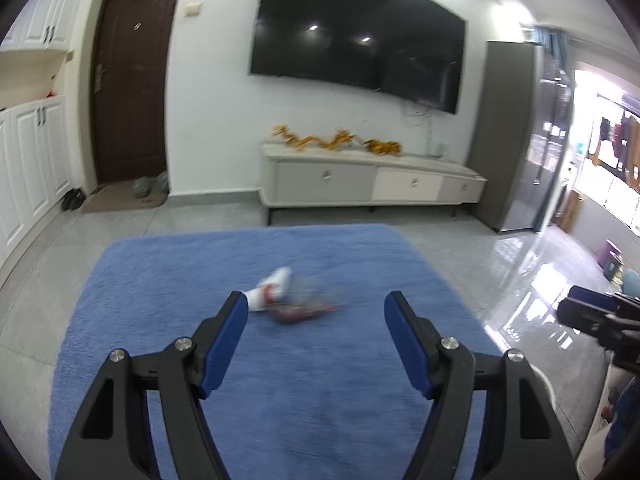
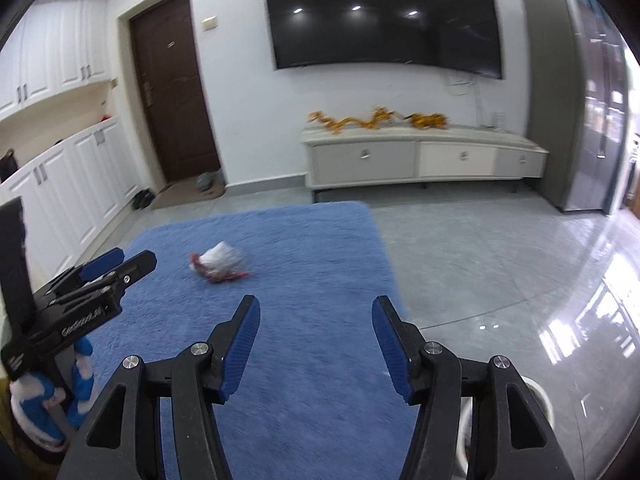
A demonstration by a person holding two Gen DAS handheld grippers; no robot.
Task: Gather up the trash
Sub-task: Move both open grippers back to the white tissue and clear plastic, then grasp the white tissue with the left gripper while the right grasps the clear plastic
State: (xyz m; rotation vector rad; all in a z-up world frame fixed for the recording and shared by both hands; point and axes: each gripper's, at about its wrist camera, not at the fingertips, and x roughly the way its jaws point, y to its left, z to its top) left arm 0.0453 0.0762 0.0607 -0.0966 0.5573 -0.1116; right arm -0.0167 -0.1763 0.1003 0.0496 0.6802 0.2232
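Note:
A crumpled white and red piece of trash lies on the blue rug, blurred by motion. It also shows in the right wrist view. My left gripper is open and empty, above the rug just short of the trash. My right gripper is open and empty, above the rug's right part, with the trash ahead to the left. The left gripper shows at the left of the right wrist view; the right gripper shows at the right edge of the left wrist view.
A white bin rim sits below my right gripper on the grey tile floor. A blue and white plush toy is at lower left. A TV cabinet, a wall TV, a door and white cupboards stand beyond.

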